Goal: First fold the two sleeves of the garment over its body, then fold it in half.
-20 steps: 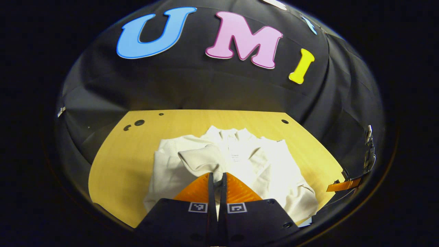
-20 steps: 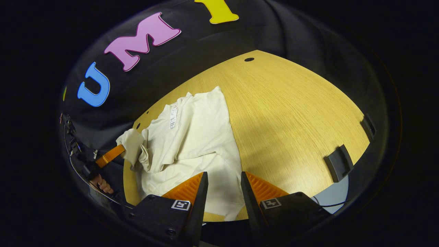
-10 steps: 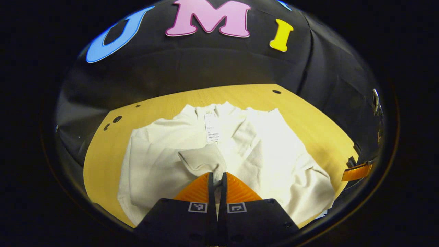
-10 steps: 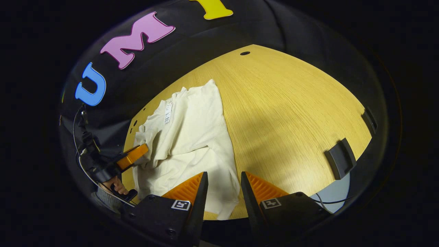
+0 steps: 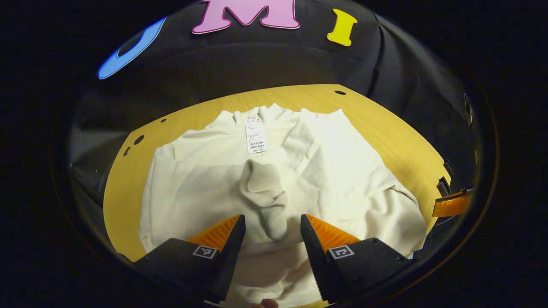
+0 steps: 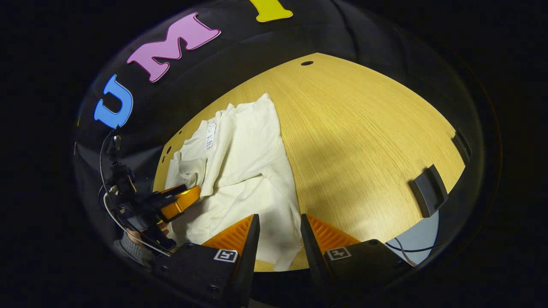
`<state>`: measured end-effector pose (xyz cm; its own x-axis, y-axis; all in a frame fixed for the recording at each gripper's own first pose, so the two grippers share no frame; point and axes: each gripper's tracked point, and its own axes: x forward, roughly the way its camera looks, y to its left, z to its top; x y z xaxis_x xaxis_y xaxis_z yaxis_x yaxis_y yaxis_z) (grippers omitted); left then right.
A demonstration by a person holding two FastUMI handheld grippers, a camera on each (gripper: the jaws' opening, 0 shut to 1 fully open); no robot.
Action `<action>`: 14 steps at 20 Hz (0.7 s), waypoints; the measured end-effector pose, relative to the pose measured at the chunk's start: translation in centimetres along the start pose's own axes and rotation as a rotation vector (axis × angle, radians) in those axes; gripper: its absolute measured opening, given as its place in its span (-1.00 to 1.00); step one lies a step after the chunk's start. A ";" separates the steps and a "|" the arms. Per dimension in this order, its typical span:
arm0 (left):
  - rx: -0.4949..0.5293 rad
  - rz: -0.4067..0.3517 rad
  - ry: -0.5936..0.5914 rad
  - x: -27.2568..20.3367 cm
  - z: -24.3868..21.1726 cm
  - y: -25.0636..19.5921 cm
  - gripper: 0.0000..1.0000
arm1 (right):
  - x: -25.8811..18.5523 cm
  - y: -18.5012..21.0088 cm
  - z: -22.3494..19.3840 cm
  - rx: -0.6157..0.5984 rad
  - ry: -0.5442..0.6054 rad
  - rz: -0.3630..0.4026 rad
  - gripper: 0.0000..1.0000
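Observation:
A cream garment [image 5: 299, 171] lies on the wooden table [image 5: 394, 137], collar and white tag [image 5: 255, 136] toward the far edge. One sleeve [image 5: 265, 192] rests bunched on the body, its cuff just ahead of my left gripper [image 5: 272, 220], which is open with the cuff lying free between its fingers. The other sleeve [image 5: 325, 145] lies flat across the right half of the body. In the right gripper view the garment [image 6: 248, 171] stretches away to the left, and my right gripper [image 6: 278, 222] hangs open over its near hem. The left gripper [image 6: 182, 201] shows there at the garment's left side.
Bare table [image 6: 364, 128] extends to the right of the garment in the right gripper view. A dark clip-like block [image 6: 428, 190] sits at the table's right edge. Small holes [image 5: 138, 140] mark the table's far left corner. A hand and cables [image 6: 128, 201] are behind the left gripper.
My left gripper carried the sleeve cuff over the body, lowered, and opened, letting the cuff drop onto the garment. The right gripper stayed open and hardly moved.

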<state>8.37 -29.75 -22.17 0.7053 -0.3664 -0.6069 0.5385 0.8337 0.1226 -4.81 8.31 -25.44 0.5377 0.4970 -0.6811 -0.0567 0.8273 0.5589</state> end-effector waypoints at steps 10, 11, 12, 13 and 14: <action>-0.122 0.004 -0.013 -8.7 -4.9 4.1 0.77 | -0.4 0.3 -2.8 -0.073 0.040 0.005 0.19; -0.133 0.015 -0.009 -9.4 -5.7 5.0 0.77 | -0.4 0.3 -3.1 -0.074 0.048 0.007 0.19; -0.148 0.026 -0.005 -10.2 -6.6 5.7 0.69 | -0.4 0.4 -3.6 -0.073 0.055 0.007 0.19; -0.163 0.037 0.000 -10.8 -7.5 6.4 0.77 | -0.4 0.4 -4.0 -0.072 0.062 0.006 0.19; -0.178 0.050 0.014 -11.4 -8.7 7.1 0.77 | -0.5 0.5 -4.3 -0.072 0.067 0.008 0.19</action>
<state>0.14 -16.10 -21.21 0.7221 -0.3182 -0.6142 0.4121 0.9111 0.0125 -8.73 9.59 -26.93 0.4793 0.5180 -0.7084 -0.1224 0.8388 0.5305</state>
